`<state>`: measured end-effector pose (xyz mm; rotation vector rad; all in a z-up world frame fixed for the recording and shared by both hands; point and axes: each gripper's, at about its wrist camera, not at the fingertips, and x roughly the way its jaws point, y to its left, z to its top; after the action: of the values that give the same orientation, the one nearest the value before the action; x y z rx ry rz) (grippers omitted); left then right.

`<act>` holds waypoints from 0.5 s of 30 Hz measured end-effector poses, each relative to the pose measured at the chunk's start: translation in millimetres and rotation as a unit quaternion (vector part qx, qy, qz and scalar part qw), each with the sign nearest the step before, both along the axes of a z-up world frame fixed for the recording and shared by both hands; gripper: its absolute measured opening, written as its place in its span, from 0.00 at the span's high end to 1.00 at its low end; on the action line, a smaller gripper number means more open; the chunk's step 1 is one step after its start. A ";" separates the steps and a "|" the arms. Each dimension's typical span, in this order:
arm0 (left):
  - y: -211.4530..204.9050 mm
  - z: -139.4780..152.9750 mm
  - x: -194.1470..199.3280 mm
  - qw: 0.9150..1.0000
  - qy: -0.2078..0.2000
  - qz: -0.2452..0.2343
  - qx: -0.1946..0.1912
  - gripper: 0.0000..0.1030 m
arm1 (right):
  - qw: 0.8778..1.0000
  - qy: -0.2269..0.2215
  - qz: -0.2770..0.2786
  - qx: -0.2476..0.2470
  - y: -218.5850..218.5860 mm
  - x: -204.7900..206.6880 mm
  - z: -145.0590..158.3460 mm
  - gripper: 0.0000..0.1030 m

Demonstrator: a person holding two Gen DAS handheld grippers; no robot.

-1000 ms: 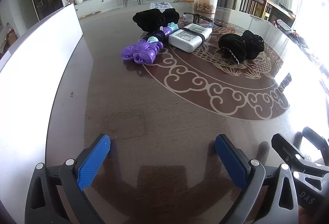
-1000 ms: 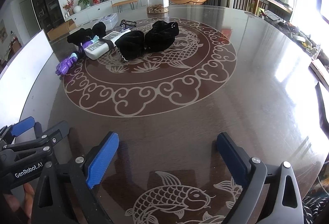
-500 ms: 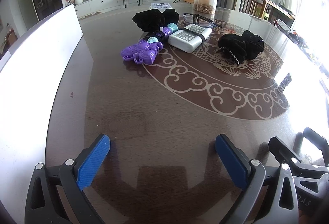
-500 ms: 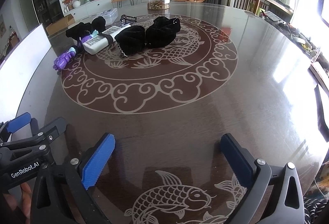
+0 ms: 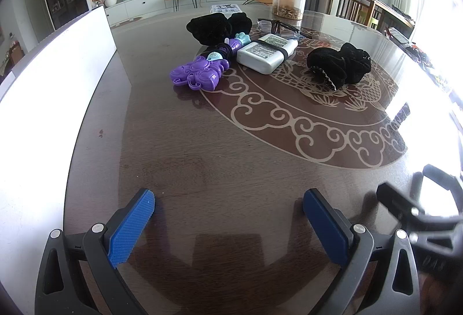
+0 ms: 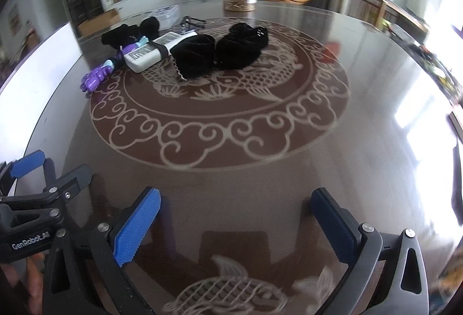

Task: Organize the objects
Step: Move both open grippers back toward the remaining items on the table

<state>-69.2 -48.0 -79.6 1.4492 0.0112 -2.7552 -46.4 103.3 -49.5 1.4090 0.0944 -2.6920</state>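
Right wrist view: blurred, swung slightly since a moment ago, right gripper (image 6: 235,223) spread wide, empty. Left gripper (image 5: 228,223) likewise parted, unmoved. Black pouch (image 6: 194,56) far ahead; reach barely begun.

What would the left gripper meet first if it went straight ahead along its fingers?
Bare dark wooden table for a long stretch. The left gripper is open and empty; the first object roughly ahead looks like the purple plastic toy, though depth is unclear.

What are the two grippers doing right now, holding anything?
Left gripper: open, empty, low over the table.
Right gripper: open, empty, also over bare table.
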 end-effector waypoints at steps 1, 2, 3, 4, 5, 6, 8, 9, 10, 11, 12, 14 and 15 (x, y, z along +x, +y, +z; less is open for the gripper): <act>0.0 0.0 -0.1 1.000 0.000 0.000 0.000 0.00 | 1.000 0.000 0.001 -0.001 1.6 -1.9 -0.1 0.00; -0.1 0.0 -0.2 1.000 0.000 0.000 0.000 0.00 | 1.000 0.000 0.000 -0.001 3.1 -3.5 -0.2 0.00; -0.4 -0.1 -0.9 1.000 -0.001 -0.001 0.001 0.00 | 1.000 0.001 -0.001 -0.001 3.0 -3.2 -0.3 0.00; -0.7 0.0 -2.6 1.000 -0.004 -0.003 0.002 0.00 | 1.000 0.002 -0.003 0.001 2.6 -2.5 -0.2 0.00; -2.2 1.1 -6.8 1.000 -0.010 -0.001 0.000 0.00 | 1.000 0.003 -0.003 0.001 2.3 -2.2 -0.1 0.00; -4.7 3.0 -11.4 1.000 -0.012 0.005 -0.002 0.00 | 1.000 0.003 -0.003 0.000 2.4 -2.4 -0.1 0.00; -11.2 12.5 -24.8 1.000 -0.003 0.022 -0.005 0.00 | 1.000 0.003 -0.003 0.000 2.7 -2.5 -0.1 0.00; -15.3 20.0 -36.5 0.999 0.003 0.034 -0.006 0.00 | 1.000 0.003 -0.003 0.000 2.7 -2.5 -0.1 0.00; -17.6 24.5 -47.7 0.999 0.004 0.042 -0.007 0.00 | 1.000 0.003 -0.003 0.000 2.5 -2.5 -0.1 0.00; -19.1 26.8 -64.9 0.999 -0.006 0.049 -0.014 0.00 | 1.000 0.003 -0.003 0.000 2.7 -2.6 -0.1 0.00; -19.9 26.8 -78.9 0.998 -0.016 0.053 -0.020 0.00 | 1.000 0.003 -0.003 0.000 2.6 -2.4 -0.1 0.00; -21.1 24.8 -108.7 0.998 -0.035 0.053 -0.029 0.00 | 1.000 0.003 -0.003 0.000 2.7 -2.6 -0.1 0.00; -23.8 23.9 -122.8 0.997 -0.041 0.051 -0.035 0.00 | 1.000 0.003 -0.003 0.000 2.7 -2.5 -0.1 0.00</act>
<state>-192.0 -71.8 -55.7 1.4983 -0.0130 -2.5860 -48.9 106.0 -49.6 1.4040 0.0908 -2.7012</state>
